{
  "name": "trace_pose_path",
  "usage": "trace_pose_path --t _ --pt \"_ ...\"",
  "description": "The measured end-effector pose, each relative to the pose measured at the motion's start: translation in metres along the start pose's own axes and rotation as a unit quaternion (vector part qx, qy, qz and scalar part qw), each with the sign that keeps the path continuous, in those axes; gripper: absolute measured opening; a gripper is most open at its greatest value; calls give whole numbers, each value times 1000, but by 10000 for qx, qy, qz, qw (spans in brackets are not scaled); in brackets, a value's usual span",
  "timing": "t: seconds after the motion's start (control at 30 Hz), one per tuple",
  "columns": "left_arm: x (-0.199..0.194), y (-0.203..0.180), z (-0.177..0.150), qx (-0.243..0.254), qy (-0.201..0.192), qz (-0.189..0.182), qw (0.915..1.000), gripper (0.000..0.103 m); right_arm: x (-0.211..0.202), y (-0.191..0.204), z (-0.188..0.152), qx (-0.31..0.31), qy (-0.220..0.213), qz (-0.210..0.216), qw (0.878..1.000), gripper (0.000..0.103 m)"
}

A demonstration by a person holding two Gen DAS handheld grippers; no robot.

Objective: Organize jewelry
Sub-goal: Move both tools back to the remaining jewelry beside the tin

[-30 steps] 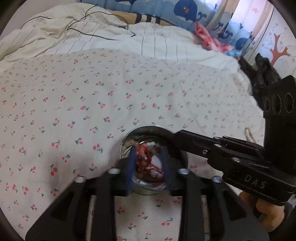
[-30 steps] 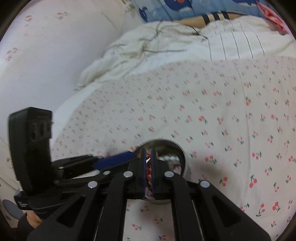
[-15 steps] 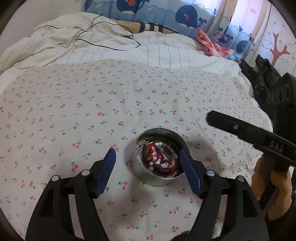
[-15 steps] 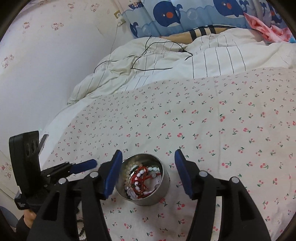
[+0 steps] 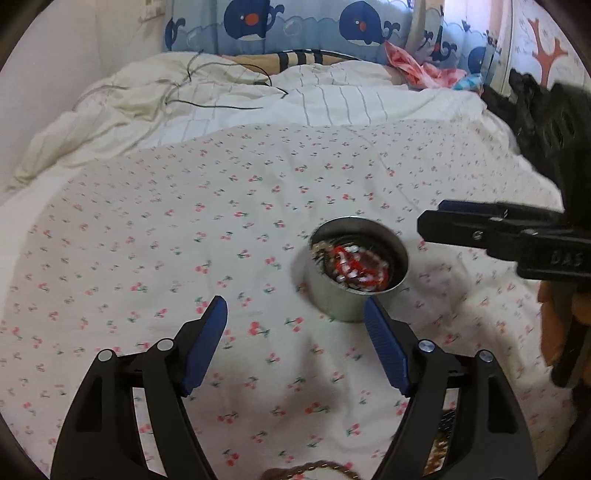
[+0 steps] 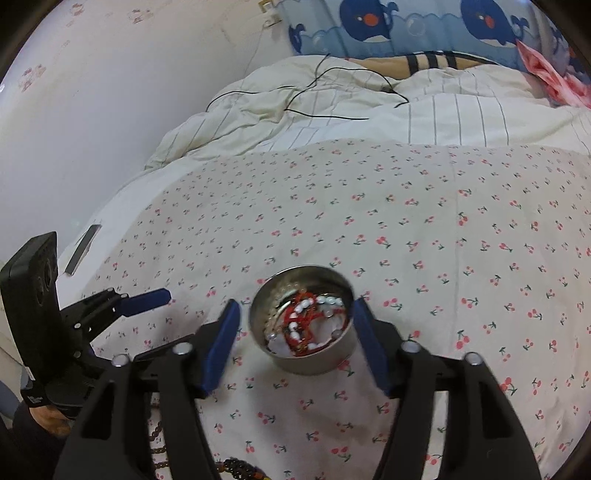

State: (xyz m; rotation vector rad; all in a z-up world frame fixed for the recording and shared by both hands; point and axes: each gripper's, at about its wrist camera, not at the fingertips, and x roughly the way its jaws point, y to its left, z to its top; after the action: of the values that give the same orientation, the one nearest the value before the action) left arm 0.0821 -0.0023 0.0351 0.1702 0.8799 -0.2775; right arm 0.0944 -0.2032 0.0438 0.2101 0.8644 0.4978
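One metal tin (image 6: 303, 328) of red-and-white beads (image 6: 310, 325) sits mid-bedspread (image 6: 406, 221); my left gripper (image 5: 295, 343) and right gripper (image 6: 295, 343), just opening, gape empty.

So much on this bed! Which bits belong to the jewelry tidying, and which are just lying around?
Part of the job:
- metal tin on the cherry-print sheet
- red and white beaded jewelry inside it
- dark bead strings at the near edge
- left gripper and right gripper, both open

Just lying about:
- black cable on the striped duvet
- whale cushion
- pink cloth
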Motion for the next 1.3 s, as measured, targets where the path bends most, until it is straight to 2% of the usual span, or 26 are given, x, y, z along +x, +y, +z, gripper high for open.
trace_pose_path --t 0.17,0.5,0.8,1.13,1.3 --pt "-9 2 -6 171 -104 321 9993 79 1 10 -6 -159 62 14 9999 65" --pt "-29 -5 -18 600 -279 667 9956 81 3 27 -21 -296 211 48 9993 66" --pt "-44 -7 -31 742 -332 774 9937 81 -6 45 -29 -461 248 134 9985 67" --pt "-62 -15 -46 909 -434 881 9910 81 -29 48 -56 -679 420 91 9968 67" --pt "-66 -24 -52 1077 -380 739 9907 82 -43 45 -74 -824 630 44 9946 67"
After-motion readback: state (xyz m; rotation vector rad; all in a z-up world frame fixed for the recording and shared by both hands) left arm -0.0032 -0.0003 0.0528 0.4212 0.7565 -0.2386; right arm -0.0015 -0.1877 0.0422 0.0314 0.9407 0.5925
